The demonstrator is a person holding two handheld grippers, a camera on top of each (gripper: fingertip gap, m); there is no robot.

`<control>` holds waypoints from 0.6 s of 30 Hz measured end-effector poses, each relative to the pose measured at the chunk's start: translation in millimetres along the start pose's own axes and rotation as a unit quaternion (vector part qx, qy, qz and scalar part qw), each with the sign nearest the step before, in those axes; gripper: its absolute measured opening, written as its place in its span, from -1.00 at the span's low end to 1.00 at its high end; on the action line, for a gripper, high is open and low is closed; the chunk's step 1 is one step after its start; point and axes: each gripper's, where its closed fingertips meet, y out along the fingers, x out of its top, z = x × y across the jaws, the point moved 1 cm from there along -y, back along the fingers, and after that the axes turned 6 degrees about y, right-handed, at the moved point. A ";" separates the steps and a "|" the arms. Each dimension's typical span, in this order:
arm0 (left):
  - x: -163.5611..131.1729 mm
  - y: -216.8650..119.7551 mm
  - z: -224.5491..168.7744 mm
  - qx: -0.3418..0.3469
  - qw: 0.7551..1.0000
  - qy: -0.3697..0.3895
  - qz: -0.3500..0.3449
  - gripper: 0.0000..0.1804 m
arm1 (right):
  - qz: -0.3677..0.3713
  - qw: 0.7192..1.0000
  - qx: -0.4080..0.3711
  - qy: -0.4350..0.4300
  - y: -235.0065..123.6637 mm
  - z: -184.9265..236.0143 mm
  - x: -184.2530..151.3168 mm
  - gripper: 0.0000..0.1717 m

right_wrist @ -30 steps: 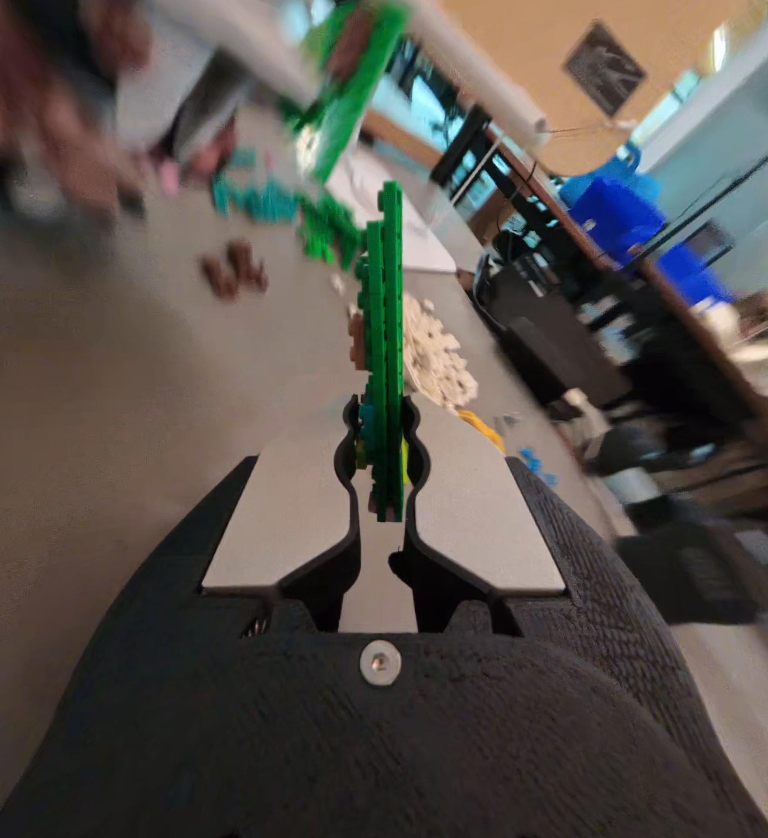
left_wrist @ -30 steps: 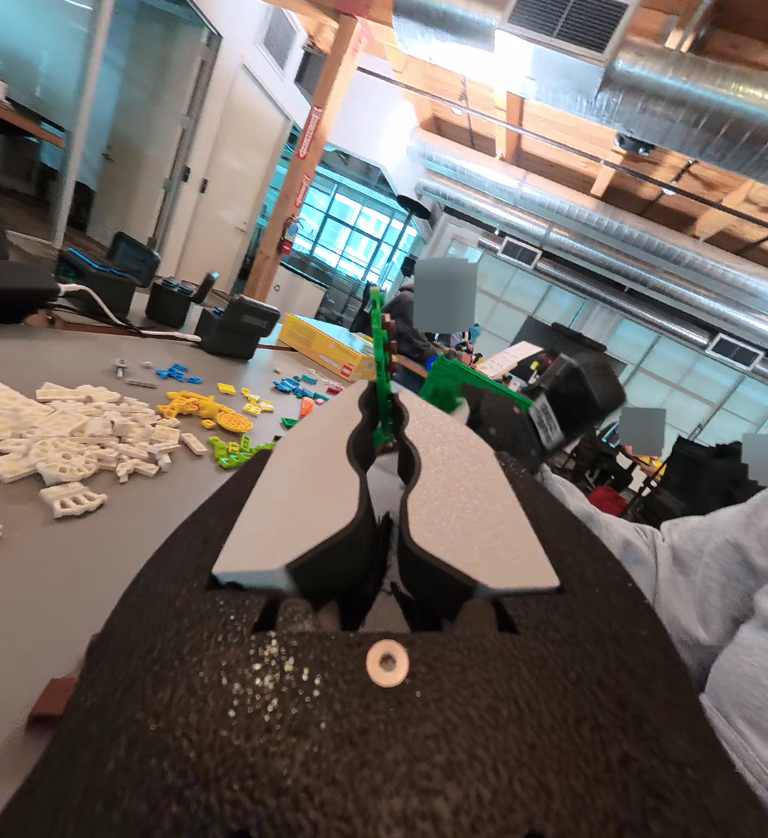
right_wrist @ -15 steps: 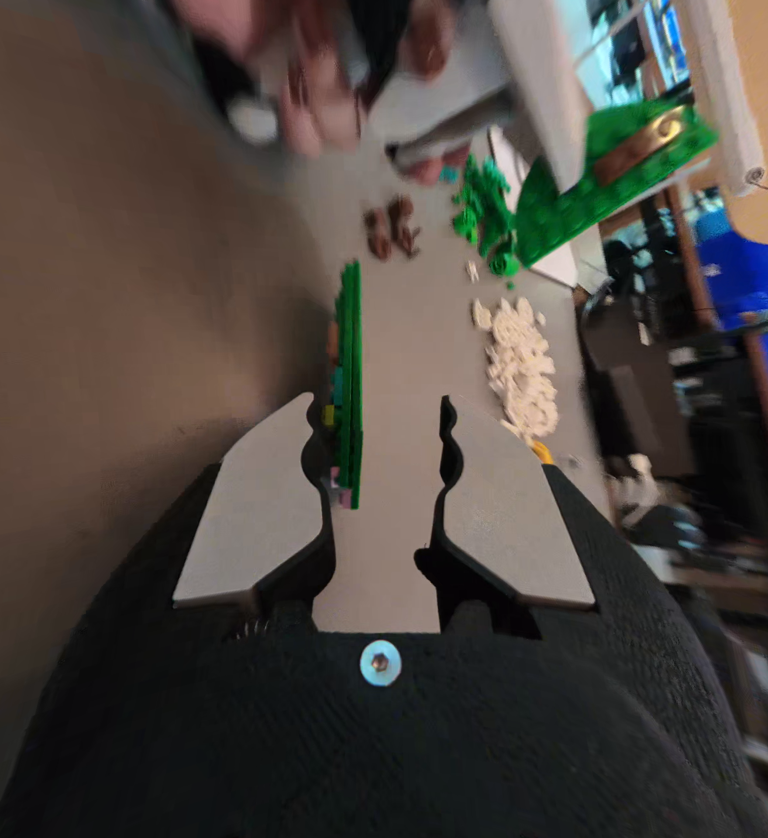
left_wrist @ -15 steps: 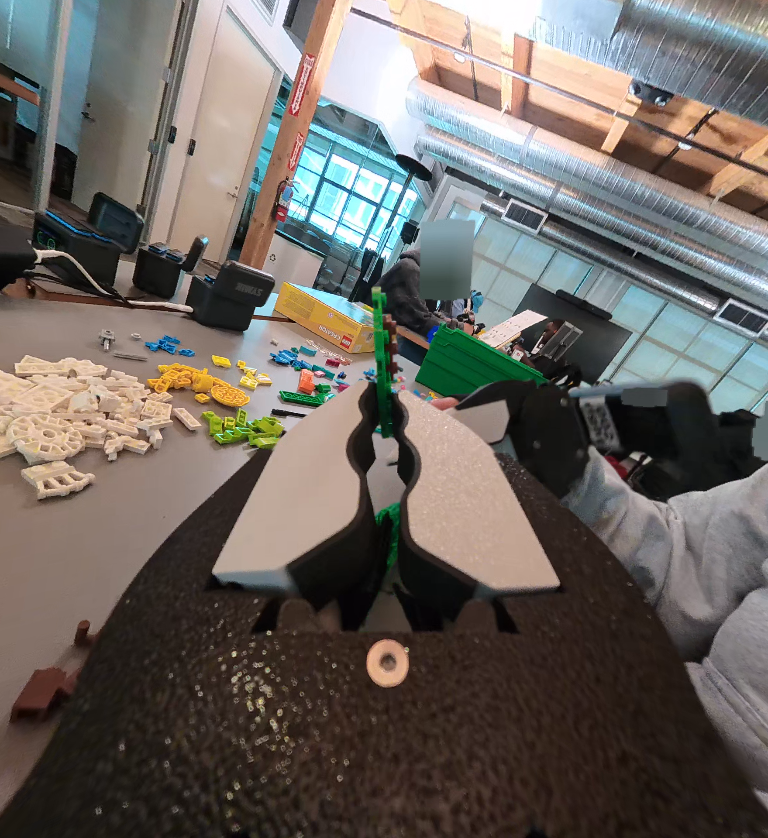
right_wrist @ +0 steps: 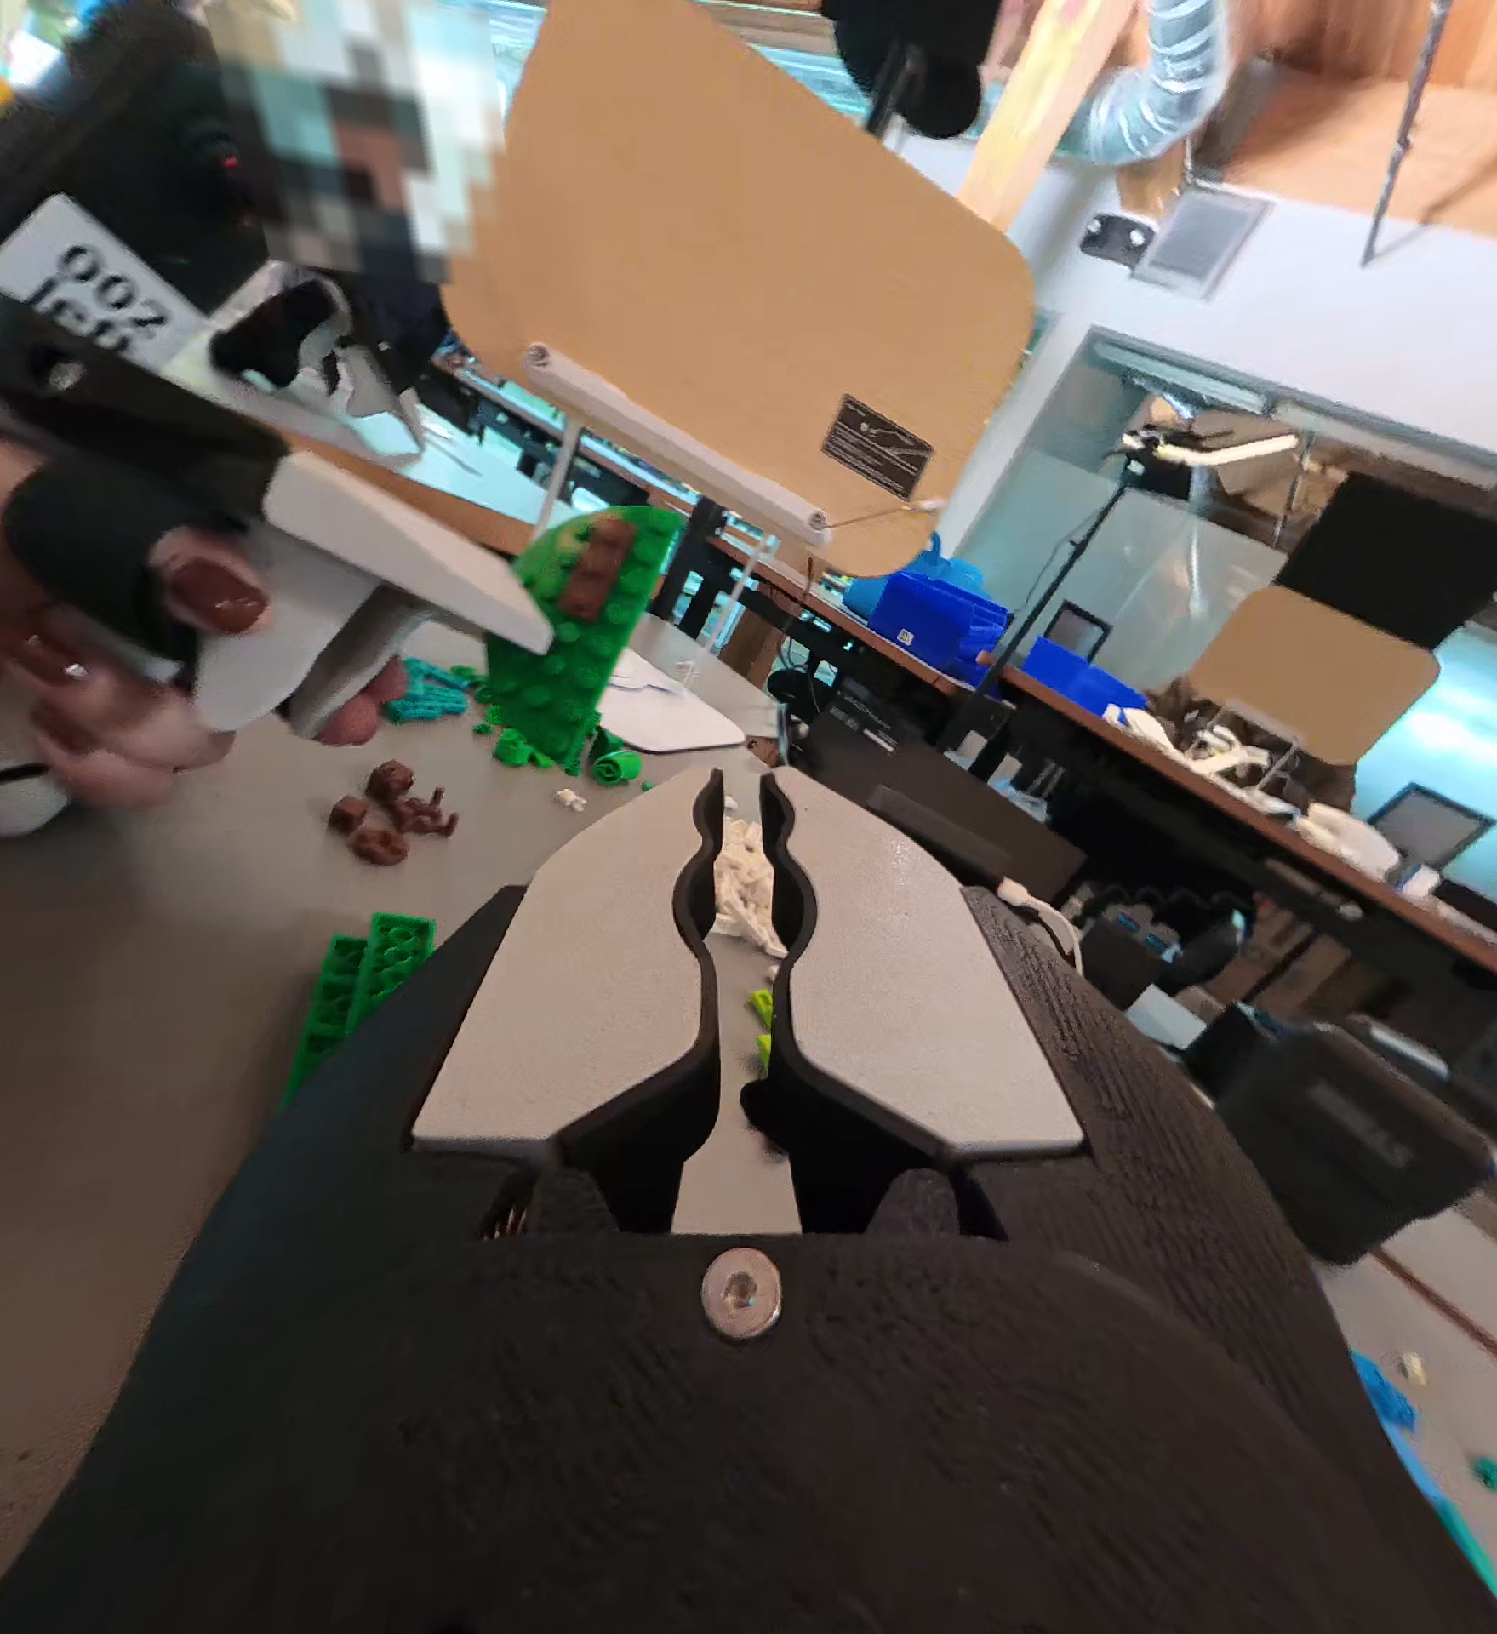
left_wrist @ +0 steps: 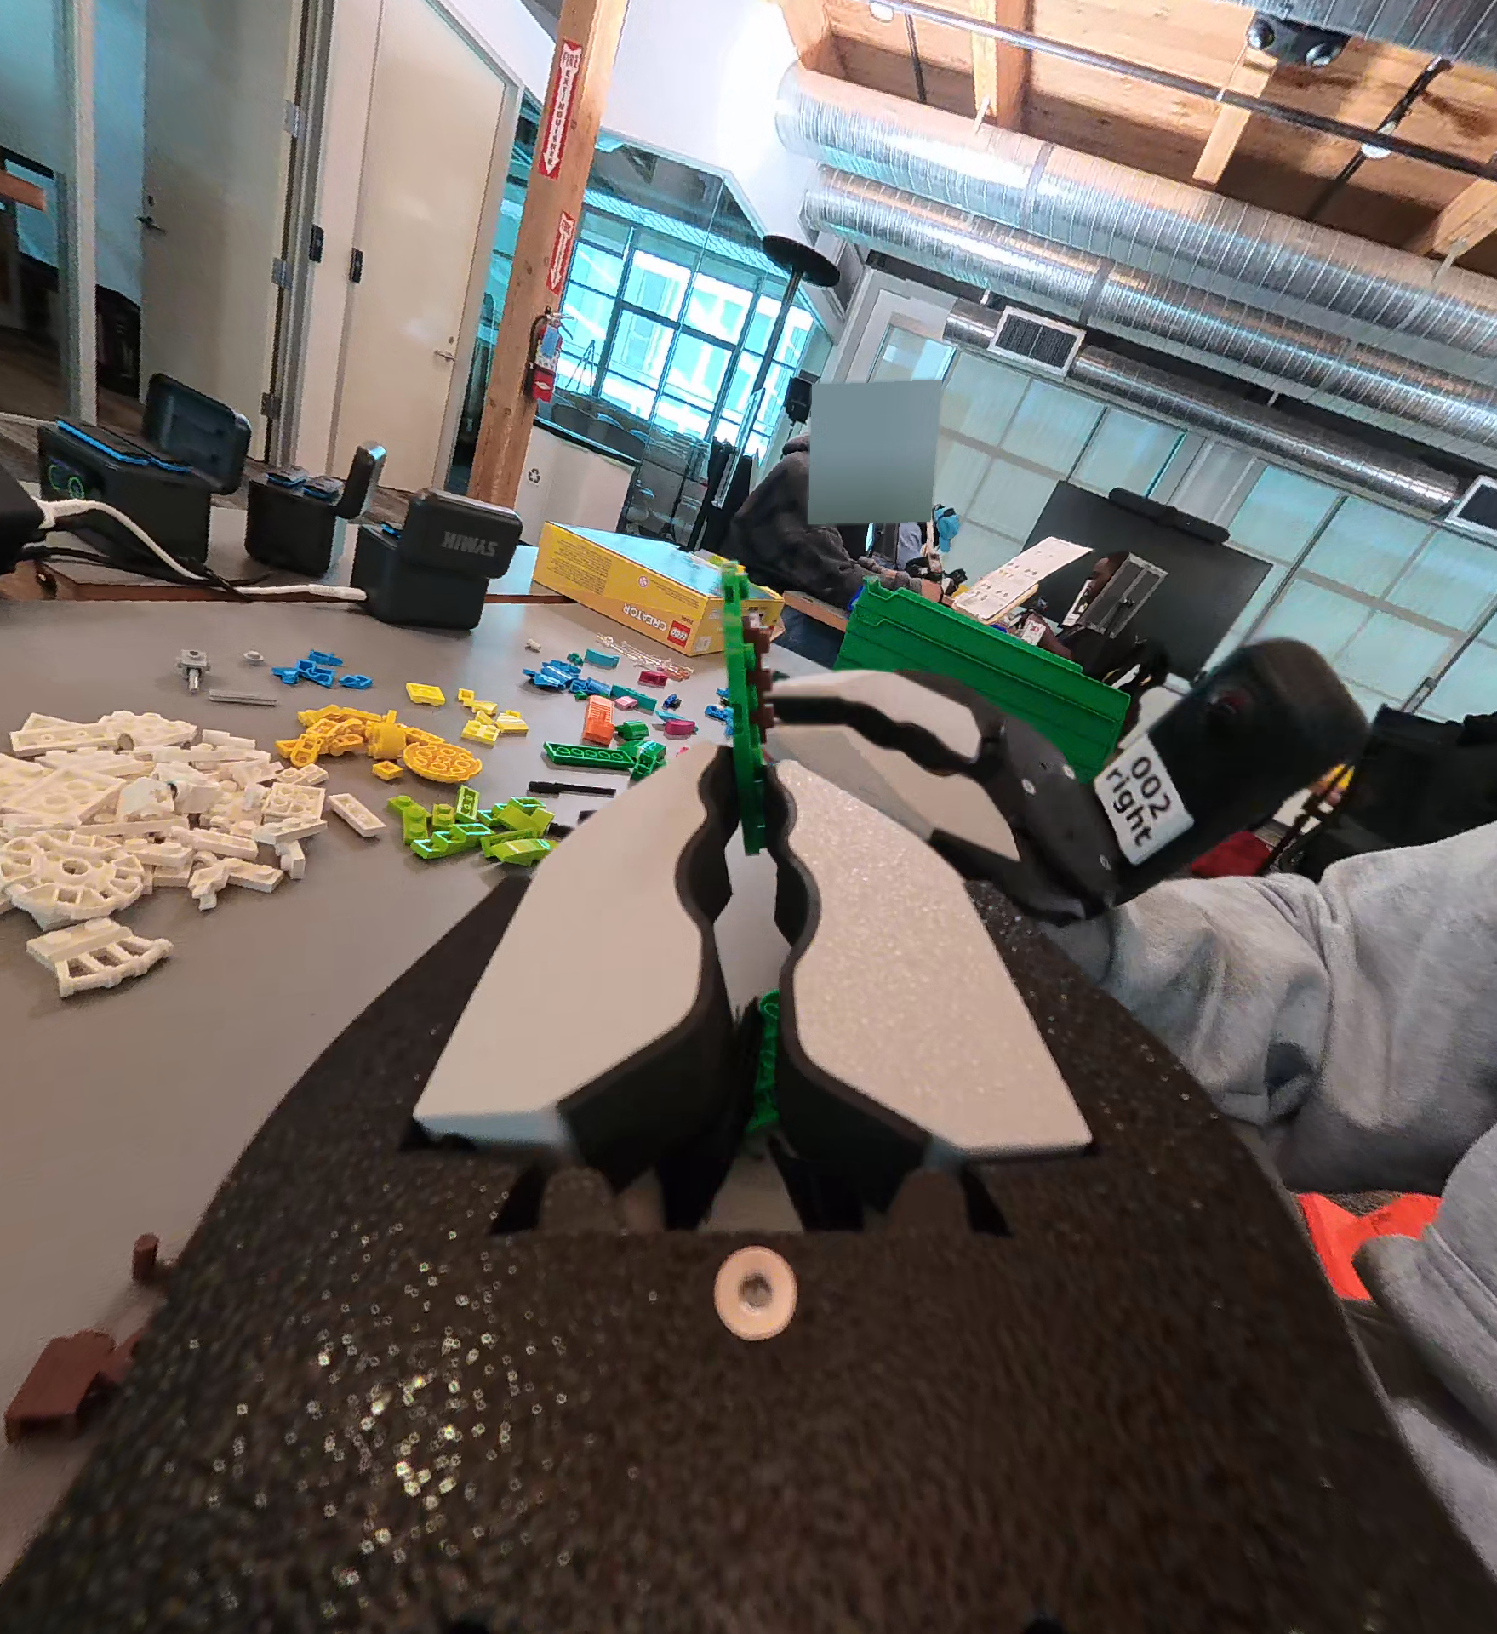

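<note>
1. Green and studded, a flat plate (left_wrist: 746, 707) is clamped edge-on between the fingers of the left gripper (left_wrist: 749, 778), both pads pressed to it; a small brown brick (right_wrist: 599, 566) is stuck on its face.
2. The plate is held upright above the grey table (left_wrist: 196, 1061), as is also seen from the right wrist view (right_wrist: 568, 654).
3. The right gripper (right_wrist: 737, 787) is seen nearly closed, with only a narrow slit between its fingers and nothing held in it.
4. In the left wrist view, the right gripper's tips (left_wrist: 784, 707) are placed just beside the plate's brown brick; contact cannot be told.
5. A heap of white pieces (left_wrist: 81, 813) is spread on the table, with yellow pieces (left_wrist: 373, 747) and lime pieces (left_wrist: 470, 822) near it.
6. Loose brown pieces (right_wrist: 391, 809) and two green plates (right_wrist: 364, 981) lie on the table near the right gripper.
7. A yellow box (left_wrist: 638, 592) is set at the table's far edge.
</note>
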 end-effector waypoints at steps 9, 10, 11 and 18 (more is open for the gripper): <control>8.0 -3.7 3.6 0.016 0.999 0.005 -0.031 -0.94 | 0.007 0.990 0.028 -0.136 -0.1 26.7 -3.2 -0.91; 9.1 -4.1 3.1 0.014 0.999 0.005 -0.033 -0.94 | 0.008 0.990 0.028 -0.136 0.0 26.5 -3.6 -0.91; 9.0 -4.1 3.4 0.013 0.999 0.003 -0.033 -0.94 | 0.008 0.991 0.027 -0.135 0.2 26.1 -3.8 -0.91; 6.4 -3.6 6.2 0.015 0.999 -0.010 -0.028 -0.94 | 0.012 0.989 0.028 -0.143 0.7 27.1 -5.3 -0.91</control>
